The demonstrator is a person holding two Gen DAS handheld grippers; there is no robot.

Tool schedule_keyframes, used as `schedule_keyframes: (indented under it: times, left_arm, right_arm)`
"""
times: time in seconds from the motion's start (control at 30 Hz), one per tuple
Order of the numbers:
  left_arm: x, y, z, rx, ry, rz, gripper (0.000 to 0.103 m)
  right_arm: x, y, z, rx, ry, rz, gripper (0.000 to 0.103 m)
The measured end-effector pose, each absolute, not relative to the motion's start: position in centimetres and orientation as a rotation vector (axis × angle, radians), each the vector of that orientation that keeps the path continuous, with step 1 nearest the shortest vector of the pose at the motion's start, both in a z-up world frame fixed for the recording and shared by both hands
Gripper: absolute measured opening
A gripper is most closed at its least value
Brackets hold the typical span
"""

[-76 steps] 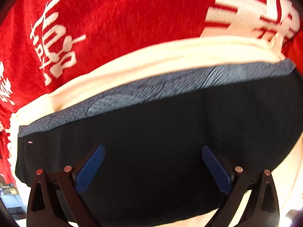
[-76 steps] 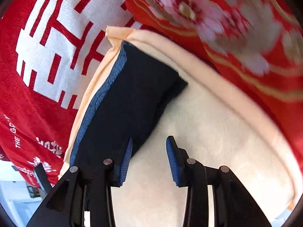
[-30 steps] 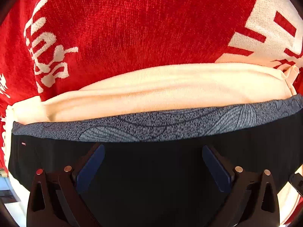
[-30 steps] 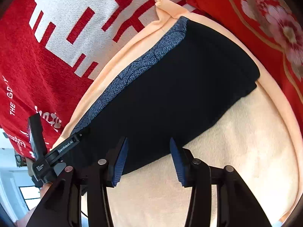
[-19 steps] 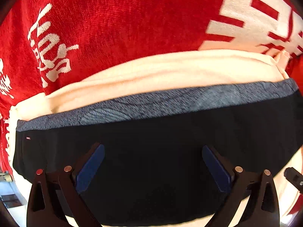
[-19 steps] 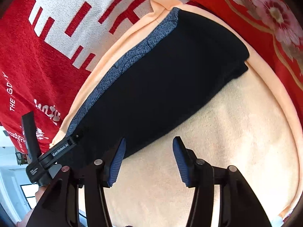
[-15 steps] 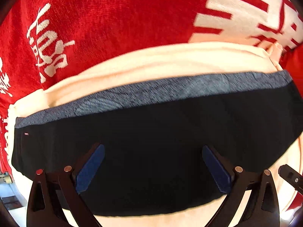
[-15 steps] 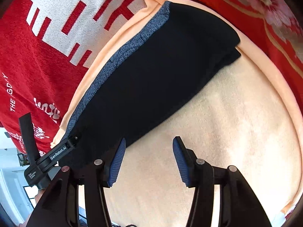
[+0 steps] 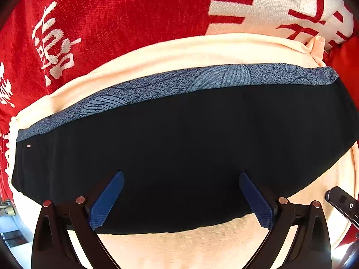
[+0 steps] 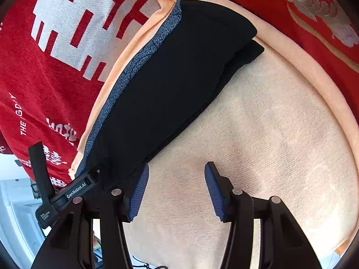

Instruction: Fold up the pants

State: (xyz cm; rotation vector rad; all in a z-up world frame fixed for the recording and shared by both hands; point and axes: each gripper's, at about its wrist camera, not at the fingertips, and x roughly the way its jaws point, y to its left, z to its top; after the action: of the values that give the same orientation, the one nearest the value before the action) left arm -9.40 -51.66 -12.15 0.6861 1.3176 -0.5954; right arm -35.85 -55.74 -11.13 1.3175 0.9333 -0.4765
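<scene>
The black pants (image 9: 179, 148) lie folded into a long flat band on a cream towel (image 9: 170, 53), with a blue-grey patterned waistband (image 9: 202, 80) along the far edge. My left gripper (image 9: 181, 199) is open and empty, its blue pads (image 9: 105, 201) wide apart just above the near edge of the pants. In the right wrist view the pants (image 10: 170, 85) run diagonally from lower left to upper right. My right gripper (image 10: 175, 190) is open and empty over bare towel (image 10: 258, 134), just right of the pants' near end. The left gripper's body (image 10: 67, 192) shows at lower left.
A red blanket with white characters (image 9: 112, 15) lies under the towel and beyond it (image 10: 56, 44). A red floral quilt (image 10: 314, 6) lies at the upper right. The right gripper's tip (image 9: 341, 201) shows at the left view's right edge.
Both grippers have drawn back from the pants a little and stay open. More cream towel shows below the pants in the left wrist view. The pants lie still.
</scene>
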Motion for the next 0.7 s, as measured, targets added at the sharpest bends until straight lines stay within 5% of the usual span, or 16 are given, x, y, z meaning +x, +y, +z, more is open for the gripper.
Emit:
schedule_keyframes:
  times: [0.7]
  left_arm:
    - [-9.3, -53.5, -12.7, 0.689, 1.315, -0.575, 0.103]
  right_arm:
    - [-36.5, -57.6, -10.9, 1.321, 0.844, -0.537, 0.056]
